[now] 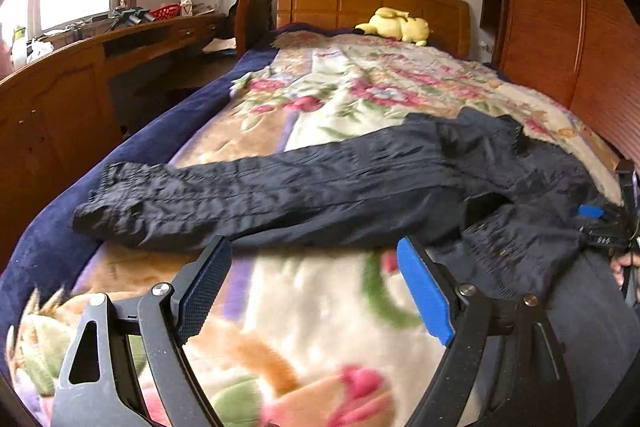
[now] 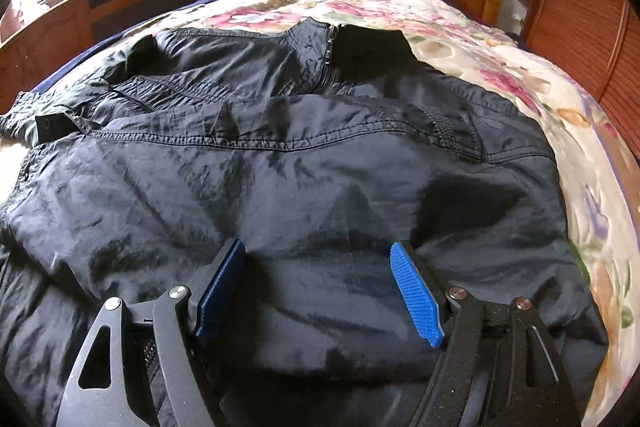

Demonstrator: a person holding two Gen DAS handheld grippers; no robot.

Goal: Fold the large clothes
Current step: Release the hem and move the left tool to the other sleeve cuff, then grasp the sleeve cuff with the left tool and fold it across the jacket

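Left wrist view is showing the dark navy nylon jacket (image 1: 360, 187) lying across the bed, sleeve stretching sideways just ahead of the wide, empty left hand-held gripper (image 1: 316, 267); right hand-held gripper (image 2: 320, 267) is hovering wide over its body.

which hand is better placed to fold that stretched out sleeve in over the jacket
Left. Its open tool sits just short of the sleeve stretched across the blanket. The right tool, also open, is over the jacket body, away from that sleeve.
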